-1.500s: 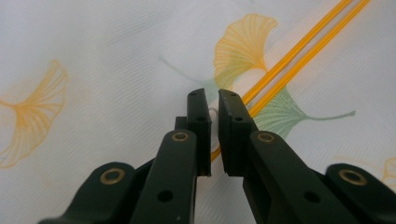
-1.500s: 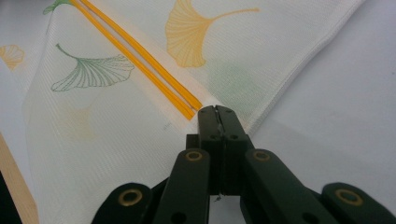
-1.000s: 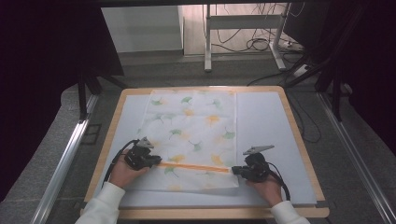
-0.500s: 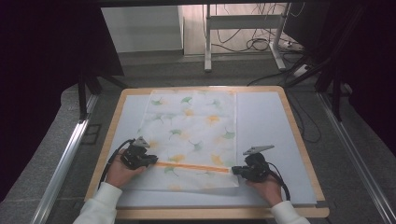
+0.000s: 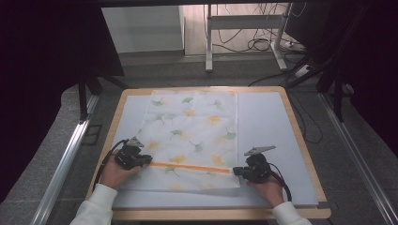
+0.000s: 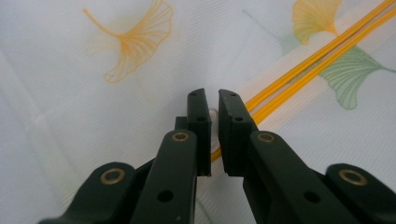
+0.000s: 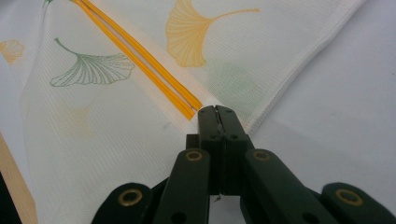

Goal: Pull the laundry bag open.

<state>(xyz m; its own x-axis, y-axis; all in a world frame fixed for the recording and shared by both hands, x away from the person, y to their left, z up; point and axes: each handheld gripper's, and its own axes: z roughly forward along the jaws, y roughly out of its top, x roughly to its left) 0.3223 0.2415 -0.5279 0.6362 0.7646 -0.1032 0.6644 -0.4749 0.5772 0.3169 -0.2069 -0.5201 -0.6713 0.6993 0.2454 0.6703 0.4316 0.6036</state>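
Note:
A white cloth (image 5: 192, 126) printed with ginkgo leaves lies spread on the table, and its near part is folded so that an orange-striped hem (image 5: 192, 167) runs straight across. My left gripper (image 5: 149, 161) is shut on the hem's left end. In the left gripper view the jaws (image 6: 214, 95) stand almost together, with the orange hem (image 6: 299, 70) running in between them. My right gripper (image 5: 236, 171) is shut on the hem's right end. In the right gripper view its jaws (image 7: 216, 109) pinch the cloth's corner where the orange hem (image 7: 140, 56) stops.
The cloth lies on a pale mat (image 5: 267, 117) inside a wooden-rimmed board (image 5: 297, 131). Metal rails (image 5: 65, 159) run along both sides of the table. A stand's legs and cables (image 5: 253, 44) are on the floor behind it. Bare mat shows right of the cloth.
My left gripper has shifted slightly to the left with the hem's end in it, and the orange hem lies straighter. The right gripper has kept still.

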